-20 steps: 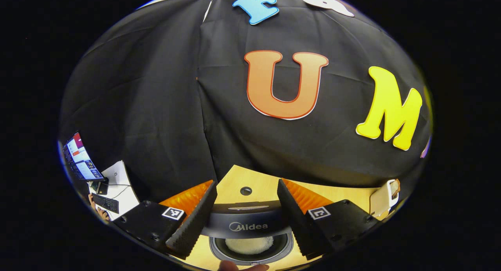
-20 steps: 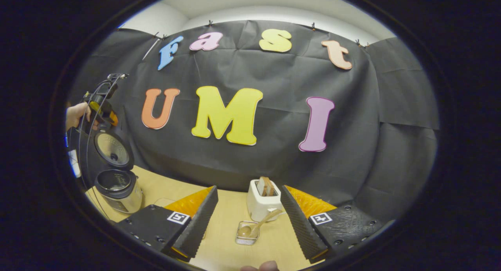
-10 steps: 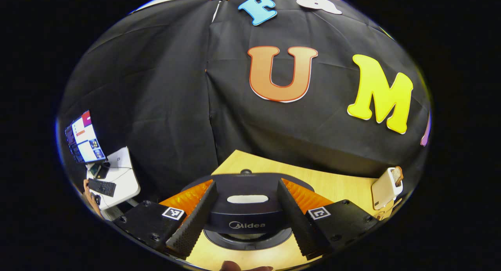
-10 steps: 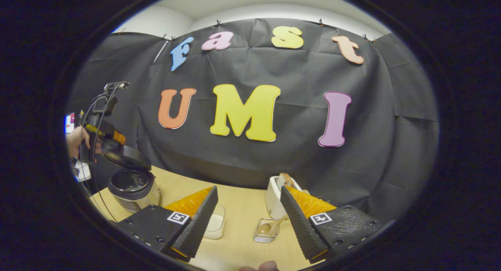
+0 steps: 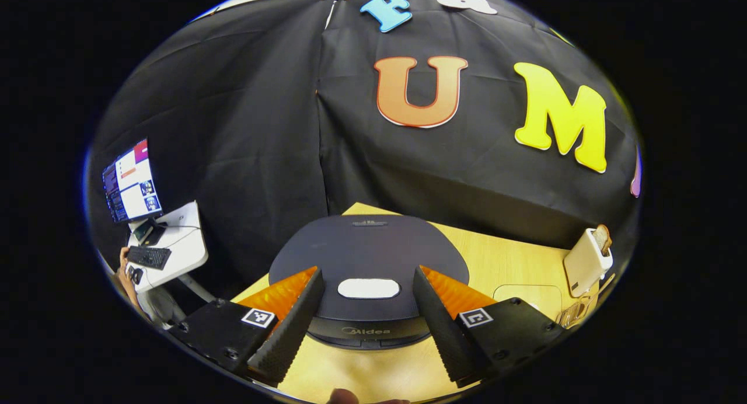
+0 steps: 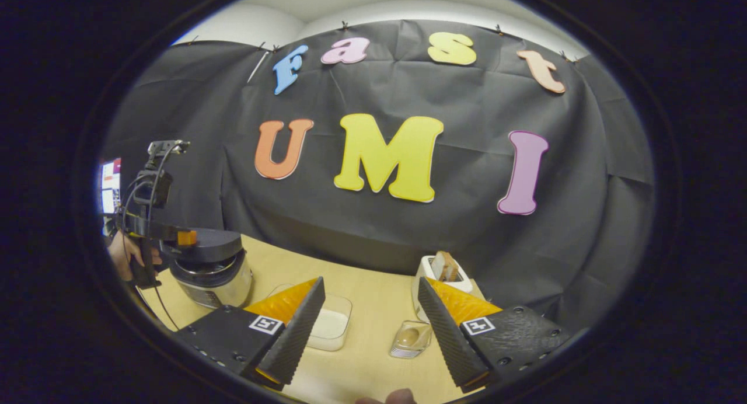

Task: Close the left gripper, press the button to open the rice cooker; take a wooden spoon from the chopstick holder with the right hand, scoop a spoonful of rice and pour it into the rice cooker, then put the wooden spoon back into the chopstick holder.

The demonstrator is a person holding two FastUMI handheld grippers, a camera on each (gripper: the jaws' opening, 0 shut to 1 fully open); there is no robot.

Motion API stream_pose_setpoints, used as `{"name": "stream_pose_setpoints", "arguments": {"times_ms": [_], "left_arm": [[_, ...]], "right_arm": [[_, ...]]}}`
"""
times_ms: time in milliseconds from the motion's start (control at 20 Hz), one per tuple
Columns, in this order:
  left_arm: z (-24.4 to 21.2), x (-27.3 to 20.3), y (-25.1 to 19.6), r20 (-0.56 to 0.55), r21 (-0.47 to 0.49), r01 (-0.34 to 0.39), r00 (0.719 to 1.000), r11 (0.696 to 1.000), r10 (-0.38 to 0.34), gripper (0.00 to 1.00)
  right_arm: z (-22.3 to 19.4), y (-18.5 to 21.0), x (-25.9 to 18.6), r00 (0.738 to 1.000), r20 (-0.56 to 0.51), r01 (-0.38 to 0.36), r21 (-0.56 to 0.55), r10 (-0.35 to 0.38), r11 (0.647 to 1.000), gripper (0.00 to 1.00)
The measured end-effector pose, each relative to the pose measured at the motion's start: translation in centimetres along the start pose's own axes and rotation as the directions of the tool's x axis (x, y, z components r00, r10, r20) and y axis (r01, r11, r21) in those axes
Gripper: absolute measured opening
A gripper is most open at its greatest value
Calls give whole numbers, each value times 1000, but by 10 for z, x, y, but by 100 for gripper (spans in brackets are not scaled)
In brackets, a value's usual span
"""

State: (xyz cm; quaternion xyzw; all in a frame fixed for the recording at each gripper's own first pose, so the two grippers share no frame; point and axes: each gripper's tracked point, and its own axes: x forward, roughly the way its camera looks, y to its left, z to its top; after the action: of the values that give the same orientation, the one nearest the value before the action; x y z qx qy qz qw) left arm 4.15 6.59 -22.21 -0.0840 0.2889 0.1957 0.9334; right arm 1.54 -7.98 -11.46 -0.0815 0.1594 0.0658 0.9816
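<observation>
The rice cooker [image 5: 367, 252] stands close in front of me in the left gripper view, its dark lid down flat and a white oval button [image 5: 369, 288] near the front edge. My left gripper [image 5: 367, 272] is open, its fingers spread either side of that button just above the lid. In the right gripper view the cooker [image 6: 210, 270] stands at the far left with the left gripper [image 6: 175, 237] over its lid. My right gripper [image 6: 370, 281] is open and holds nothing. Ahead of it are a clear box of rice [image 6: 330, 325], the white chopstick holder [image 6: 443, 275] and a wooden spoon [image 6: 408, 335] in a small clear cup.
The things stand on a light wooden table [image 6: 373, 310]. In the left gripper view the white holder [image 5: 586, 261] is at the far right, and a monitor [image 5: 131, 179] with a keyboard [image 5: 149, 257] is on a side table beyond the left edge. A hand [image 6: 122, 255] holds the left gripper.
The cooker's lid swung down from upright to flat, and the left gripper came down with it. The right gripper view turned, bringing the rice box into sight.
</observation>
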Motion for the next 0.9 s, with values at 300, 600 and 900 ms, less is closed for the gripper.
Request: {"name": "stream_pose_setpoints", "arguments": {"times_ms": [300, 600, 900], "left_arm": [[-29, 8, 1, 29, 16, -28, 999, 999, 27, 98], [-36, 11, -3, 145, 13, -36, 989, 999, 34, 97], [-44, 14, -3, 239, 4, -25, 971, 1000, 23, 99]], "right_arm": [[-1, 9, 0, 1000, -10, -2, -6, 2, 1000, 96], [-5, 23, 6, 999, -38, -26, -30, 25, 999, 96], [-15, 46, 13, 994, -83, -72, -47, 68, 996, 96]]}}
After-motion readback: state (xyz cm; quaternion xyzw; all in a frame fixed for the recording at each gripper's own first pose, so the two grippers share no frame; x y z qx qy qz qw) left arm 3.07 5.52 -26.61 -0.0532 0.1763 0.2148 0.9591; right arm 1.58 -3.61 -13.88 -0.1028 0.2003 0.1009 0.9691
